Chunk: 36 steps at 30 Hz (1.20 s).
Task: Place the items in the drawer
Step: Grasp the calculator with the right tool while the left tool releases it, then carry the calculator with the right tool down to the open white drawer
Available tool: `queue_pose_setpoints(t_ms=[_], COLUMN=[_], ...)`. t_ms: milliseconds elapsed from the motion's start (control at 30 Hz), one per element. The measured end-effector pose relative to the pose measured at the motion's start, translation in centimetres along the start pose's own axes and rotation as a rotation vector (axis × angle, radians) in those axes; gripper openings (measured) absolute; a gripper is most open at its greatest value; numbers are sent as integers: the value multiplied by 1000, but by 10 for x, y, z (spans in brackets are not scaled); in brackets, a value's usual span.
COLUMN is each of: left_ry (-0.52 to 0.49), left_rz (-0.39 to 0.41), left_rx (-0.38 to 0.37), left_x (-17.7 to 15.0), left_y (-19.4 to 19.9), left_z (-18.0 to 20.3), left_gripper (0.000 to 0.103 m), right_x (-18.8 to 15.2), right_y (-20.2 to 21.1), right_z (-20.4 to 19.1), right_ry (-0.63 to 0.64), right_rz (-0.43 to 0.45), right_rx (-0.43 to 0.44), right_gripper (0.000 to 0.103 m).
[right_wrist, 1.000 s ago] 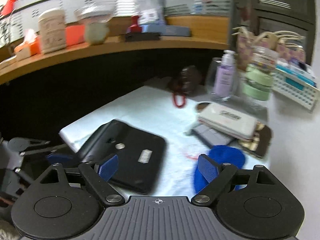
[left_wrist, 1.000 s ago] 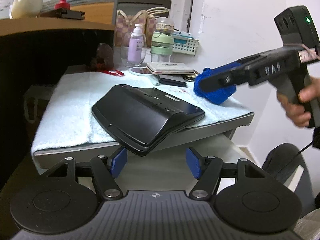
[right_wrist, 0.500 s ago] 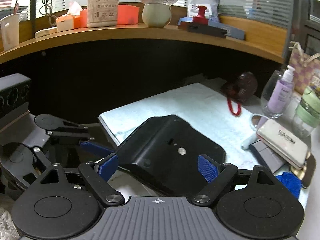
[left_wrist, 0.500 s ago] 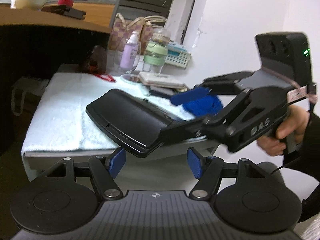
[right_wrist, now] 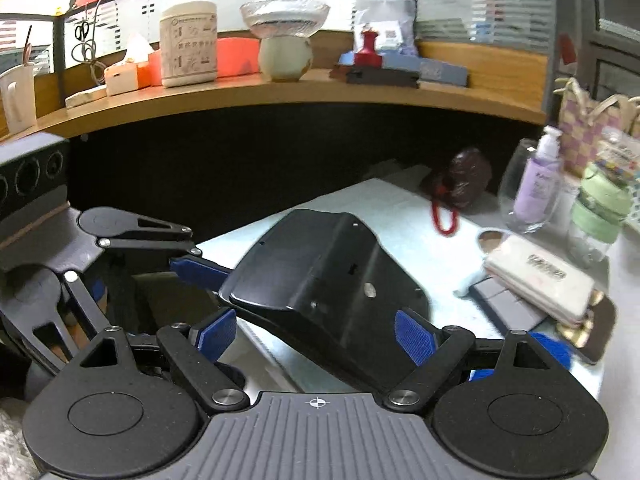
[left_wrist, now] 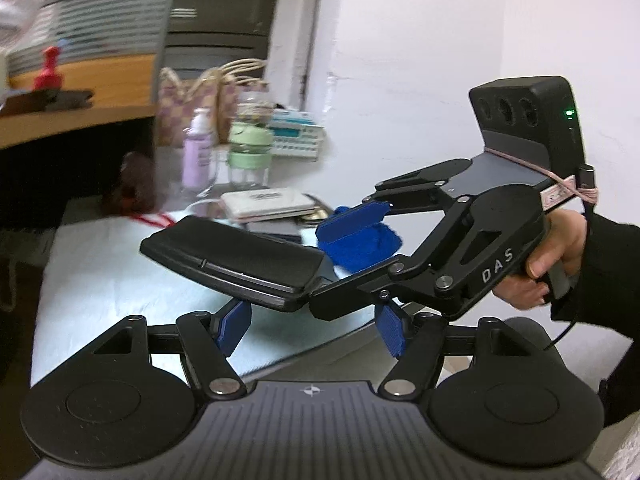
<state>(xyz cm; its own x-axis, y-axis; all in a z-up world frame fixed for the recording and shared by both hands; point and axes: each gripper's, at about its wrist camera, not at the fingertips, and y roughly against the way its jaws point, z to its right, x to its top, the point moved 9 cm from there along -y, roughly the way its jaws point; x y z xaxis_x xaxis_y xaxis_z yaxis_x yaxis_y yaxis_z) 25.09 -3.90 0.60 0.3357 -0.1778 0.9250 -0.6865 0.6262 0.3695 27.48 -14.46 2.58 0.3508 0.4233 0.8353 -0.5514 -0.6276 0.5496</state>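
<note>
Straddling the black case (left_wrist: 236, 260), both the right gripper (left_wrist: 340, 264) and left gripper (right_wrist: 188, 276) gape unclenched.

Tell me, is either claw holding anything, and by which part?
Nothing is clamped yet. Both the left claw and right claw stand open; the black flat device overhangs the table, its near edge between the right claw's pads.

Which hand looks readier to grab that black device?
Right, probably. The black device sits between the open pads of the right gripper; the left gripper, also open, is lower, its pads under the device's near edge.
</note>
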Motion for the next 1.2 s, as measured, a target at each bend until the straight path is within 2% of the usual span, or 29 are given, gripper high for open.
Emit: queue_pose_setpoints(t_ms=[167, 267, 433, 633, 800, 833, 933, 1033, 1200], left_ry=[-99, -145, -199, -187, -185, -182, -160, -131, -102], left_rz=[-5, -15, -16, 0, 25, 31, 54, 80, 86], left_rx=[-20, -24, -29, -35, -25, -14, 9, 29, 62], left_x=[12, 17, 21, 31, 41, 43, 48, 51, 49], left_y=[-4, -7, -9, -11, -12, -11, -10, -4, 10], left_z=[5, 8, 10, 0, -5, -7, -12, -17, -17], left_gripper=[75, 75, 75, 75, 75, 75, 75, 76, 76], right_x=[-2, -4, -10, -13, -7, -5, 2, 6, 11], right_y=[9, 10, 7, -3, -17, -20, -23, -20, -12], right_z=[14, 19, 25, 26, 20, 19, 17, 22, 42], right_ry=[27, 15, 2, -8, 2, 4, 1, -35, -170], right_rz=[19, 29, 34, 46, 90, 106, 150, 179, 197], right_rx=[-62, -66, -90, -113, -154, -176, -234, -262, -250], right_gripper=[87, 85, 75, 61, 55, 48, 40, 34, 32])
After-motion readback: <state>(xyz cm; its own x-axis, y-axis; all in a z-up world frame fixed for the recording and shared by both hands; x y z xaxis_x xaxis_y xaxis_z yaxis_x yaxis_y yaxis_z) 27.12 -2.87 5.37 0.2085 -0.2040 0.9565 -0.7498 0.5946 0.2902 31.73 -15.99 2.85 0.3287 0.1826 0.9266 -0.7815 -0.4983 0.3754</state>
